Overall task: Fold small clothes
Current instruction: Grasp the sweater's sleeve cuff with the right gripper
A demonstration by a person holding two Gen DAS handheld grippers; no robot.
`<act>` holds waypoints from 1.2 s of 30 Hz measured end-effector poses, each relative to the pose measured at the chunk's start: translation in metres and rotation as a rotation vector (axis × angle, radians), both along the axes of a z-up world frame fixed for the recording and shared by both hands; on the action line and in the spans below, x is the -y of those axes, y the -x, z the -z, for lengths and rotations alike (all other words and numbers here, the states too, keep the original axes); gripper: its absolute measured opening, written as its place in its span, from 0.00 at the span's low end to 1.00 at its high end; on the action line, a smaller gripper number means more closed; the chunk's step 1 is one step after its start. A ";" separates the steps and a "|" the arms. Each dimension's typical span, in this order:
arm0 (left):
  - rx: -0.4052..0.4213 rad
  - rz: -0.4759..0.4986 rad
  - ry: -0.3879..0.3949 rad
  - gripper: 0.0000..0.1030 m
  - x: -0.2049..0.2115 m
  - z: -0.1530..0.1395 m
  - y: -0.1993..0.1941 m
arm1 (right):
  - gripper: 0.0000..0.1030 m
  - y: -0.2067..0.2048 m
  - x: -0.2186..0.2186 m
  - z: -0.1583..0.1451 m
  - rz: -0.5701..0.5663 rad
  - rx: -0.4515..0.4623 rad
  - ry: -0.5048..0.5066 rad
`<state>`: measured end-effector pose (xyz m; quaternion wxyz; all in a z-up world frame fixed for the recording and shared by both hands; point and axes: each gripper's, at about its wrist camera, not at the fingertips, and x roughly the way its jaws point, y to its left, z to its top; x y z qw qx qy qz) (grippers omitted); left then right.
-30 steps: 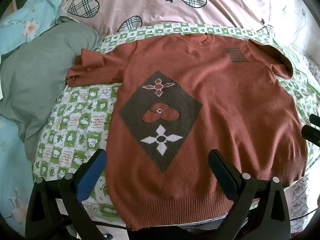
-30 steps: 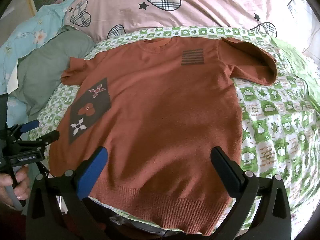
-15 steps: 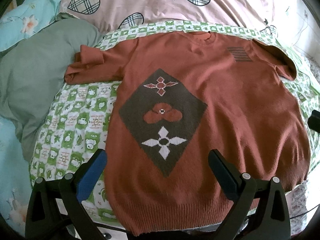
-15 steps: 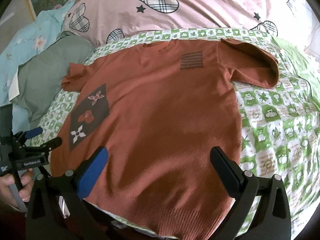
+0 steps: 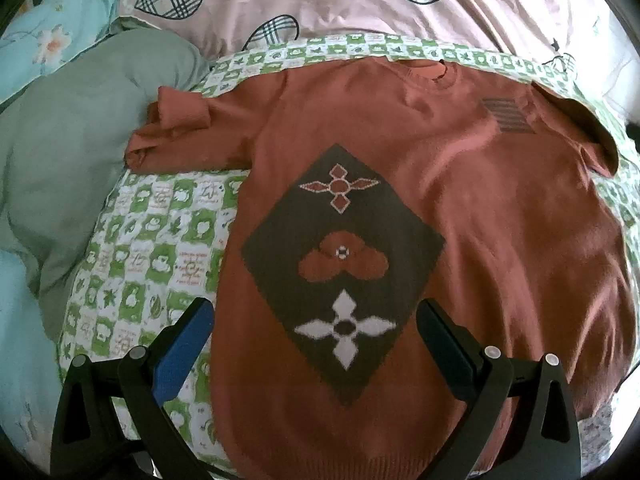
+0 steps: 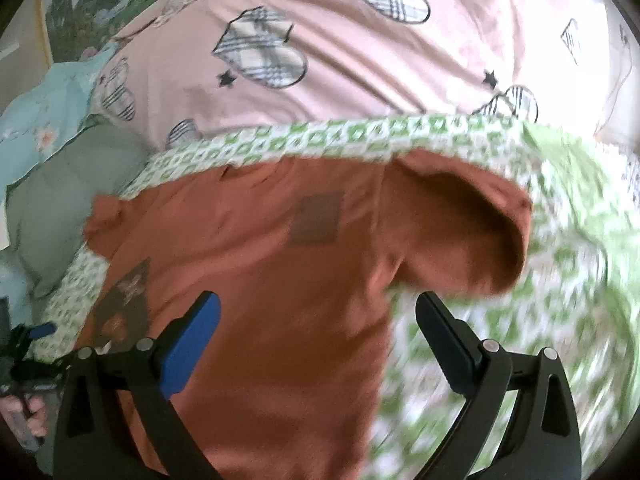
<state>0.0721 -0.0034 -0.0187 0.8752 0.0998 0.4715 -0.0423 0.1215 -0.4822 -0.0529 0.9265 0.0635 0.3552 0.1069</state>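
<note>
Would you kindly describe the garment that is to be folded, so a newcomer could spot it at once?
On the bed, in front of the pink heart-print duvet, lies a green-and-white checked cloth. Spread flat on it is the rust-orange sweater. Unlike the plain grey-green cloth beside it, it bears a dark diamond panel with flower motifs.

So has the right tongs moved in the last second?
Yes. The right tongs has advanced toward the sweater's right sleeve, judged against the green checked sheet: the sleeve now sits just beyond its open jaws.

One sweater [image 5: 500,240], two sleeves [image 5: 176,136], one checked sheet [image 5: 160,240], one pink quilt [image 5: 340,4].
</note>
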 end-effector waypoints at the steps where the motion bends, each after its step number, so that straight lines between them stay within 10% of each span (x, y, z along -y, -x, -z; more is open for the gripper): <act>1: -0.004 -0.001 0.004 0.98 0.001 0.001 -0.004 | 0.94 -0.014 0.004 0.000 0.008 0.001 0.014; 15: -0.100 0.004 -0.009 0.98 0.024 0.037 -0.052 | 0.58 -0.199 0.046 0.025 0.042 0.010 0.226; 20: -0.118 -0.004 0.008 0.98 0.028 0.044 -0.068 | 0.23 -0.233 0.057 0.046 0.044 -0.065 0.279; 22: -0.117 -0.005 0.017 0.98 0.029 0.044 -0.072 | 0.07 -0.237 0.067 0.049 0.045 -0.082 0.221; 36: -0.091 -0.026 0.163 0.98 0.008 0.033 -0.085 | 0.07 -0.160 -0.059 -0.004 -0.223 0.001 -0.329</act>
